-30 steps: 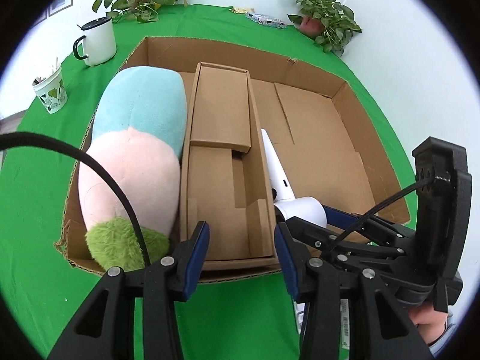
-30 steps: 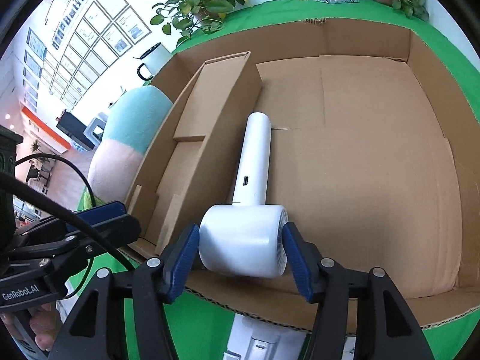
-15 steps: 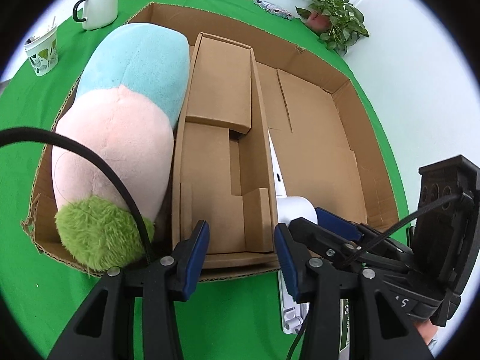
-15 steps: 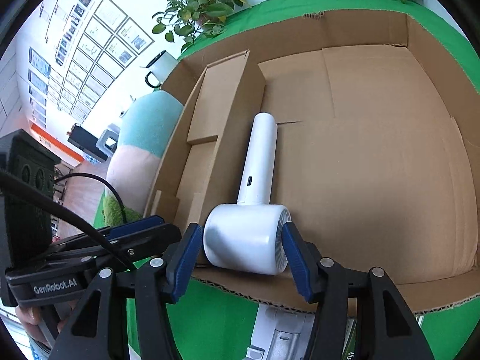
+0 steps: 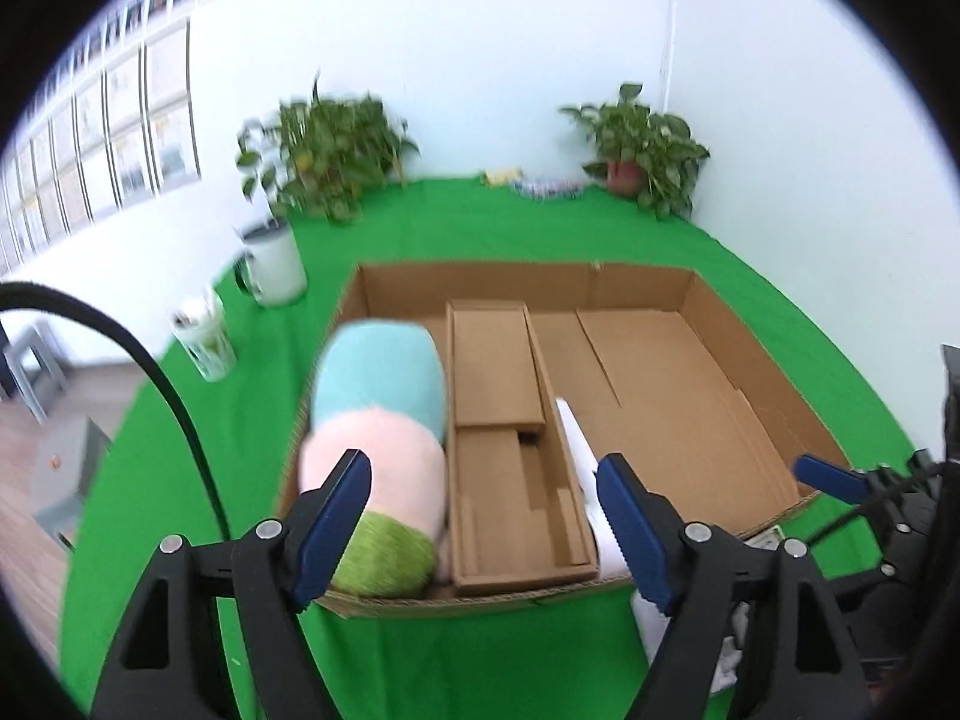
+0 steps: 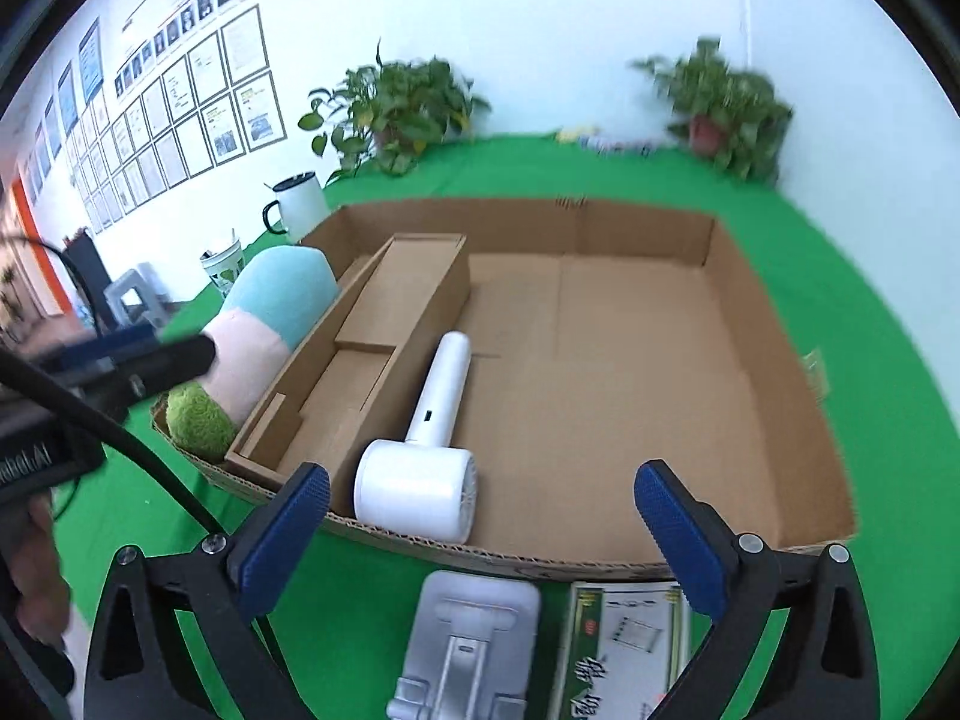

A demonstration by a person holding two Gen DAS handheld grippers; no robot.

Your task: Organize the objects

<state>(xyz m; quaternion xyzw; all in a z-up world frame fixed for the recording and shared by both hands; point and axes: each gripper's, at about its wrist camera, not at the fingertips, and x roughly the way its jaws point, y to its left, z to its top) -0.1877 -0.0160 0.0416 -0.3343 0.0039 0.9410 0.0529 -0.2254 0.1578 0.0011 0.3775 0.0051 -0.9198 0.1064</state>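
Beyond the left gripper [image 5: 483, 522], whose jaws are opening with nothing between them, a plush toy [image 5: 378, 438] is seen lying along the left wall of the cardboard box [image 6: 774, 354], with a long cardboard insert [image 5: 504, 438] packed tight beside it, apparently to save floor space. Ahead of the right gripper [image 6: 501, 531], whose jaws are also opening and empty, a white hair dryer [image 6: 429, 456] is laid flat against the insert, while a phone stand [image 6: 468, 642] and a booklet [image 6: 624, 648] are left below the fingers, outside the box, probably next to be packed.
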